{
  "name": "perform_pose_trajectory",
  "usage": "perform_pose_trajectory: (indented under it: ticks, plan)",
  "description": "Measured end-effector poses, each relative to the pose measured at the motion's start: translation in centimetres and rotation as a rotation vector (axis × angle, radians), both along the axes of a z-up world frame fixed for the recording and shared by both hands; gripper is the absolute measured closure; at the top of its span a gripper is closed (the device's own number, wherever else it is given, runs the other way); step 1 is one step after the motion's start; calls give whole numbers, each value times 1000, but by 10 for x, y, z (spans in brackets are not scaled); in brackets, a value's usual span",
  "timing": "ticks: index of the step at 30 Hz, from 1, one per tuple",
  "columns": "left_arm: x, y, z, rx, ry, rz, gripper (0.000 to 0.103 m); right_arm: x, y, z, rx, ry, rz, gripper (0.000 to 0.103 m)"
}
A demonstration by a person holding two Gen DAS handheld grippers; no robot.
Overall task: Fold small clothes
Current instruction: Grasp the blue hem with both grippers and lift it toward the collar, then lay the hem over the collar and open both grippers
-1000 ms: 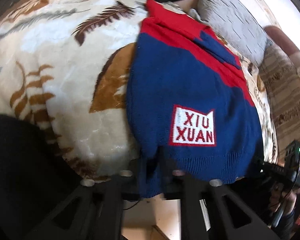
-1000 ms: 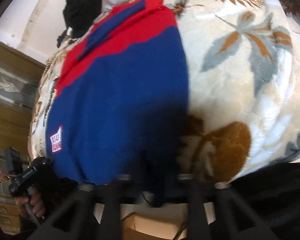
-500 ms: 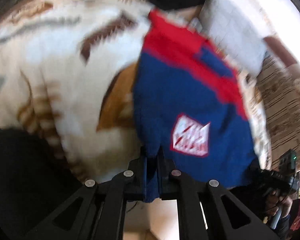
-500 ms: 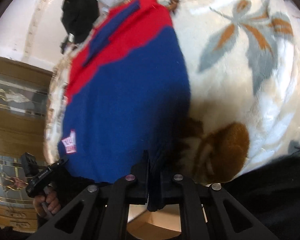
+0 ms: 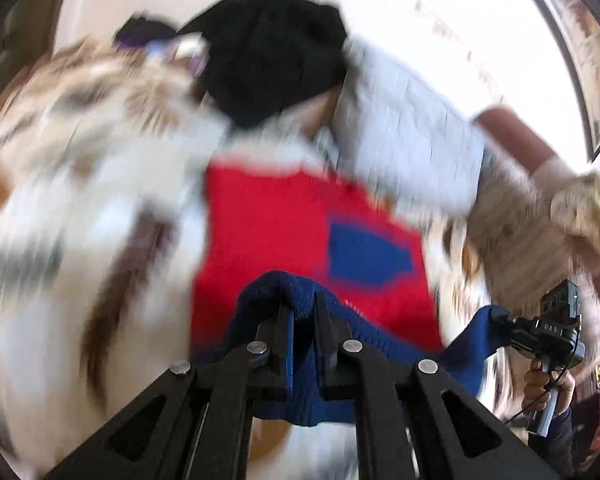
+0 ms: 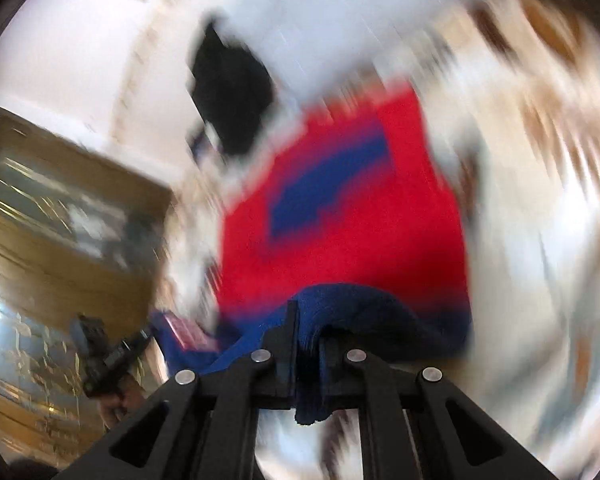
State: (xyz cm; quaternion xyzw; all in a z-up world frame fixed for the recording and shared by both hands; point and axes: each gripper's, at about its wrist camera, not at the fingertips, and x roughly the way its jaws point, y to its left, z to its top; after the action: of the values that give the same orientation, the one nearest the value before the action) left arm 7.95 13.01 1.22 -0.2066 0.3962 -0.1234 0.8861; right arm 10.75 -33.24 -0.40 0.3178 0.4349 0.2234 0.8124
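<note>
In the left wrist view, the sweater [image 5: 284, 240] could be pulled askew if its blue hem slipped from the left gripper [image 5: 302, 312], whose jaws are clamped on a thin bunch of knit; the red part lies on the blanket [image 5: 60, 208] beyond. In the right wrist view, blurred, the right gripper [image 6: 308, 320] seems likewise pinched shut on the hem's other corner.

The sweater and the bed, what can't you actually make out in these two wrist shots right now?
- Sweater: lettered patch out of sight in the left view, a blurred sliver in the right.
- Blanket: pattern smeared by motion blur in both views.
- Black item behind: too blurred to identify.
- Sweater hem: hidden by left tool and right tool.
</note>
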Motion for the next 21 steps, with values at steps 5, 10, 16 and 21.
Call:
perform_pose_trajectory:
  ticks: [5,10,16,21]
  plan:
    - [125,8,-33,135,41,214,4,102,-12,-33,-11,9,-191,34]
    - [84,34,-73,139,78,275,7,42,-6,-68,-71,64,-152,30]
    - [15,25,-92,98,98,240,7,-16,10,-110,23,214,-166,29]
    - [54,4,-113,105,209,277,6,26,10,-119,103,199,-330,29]
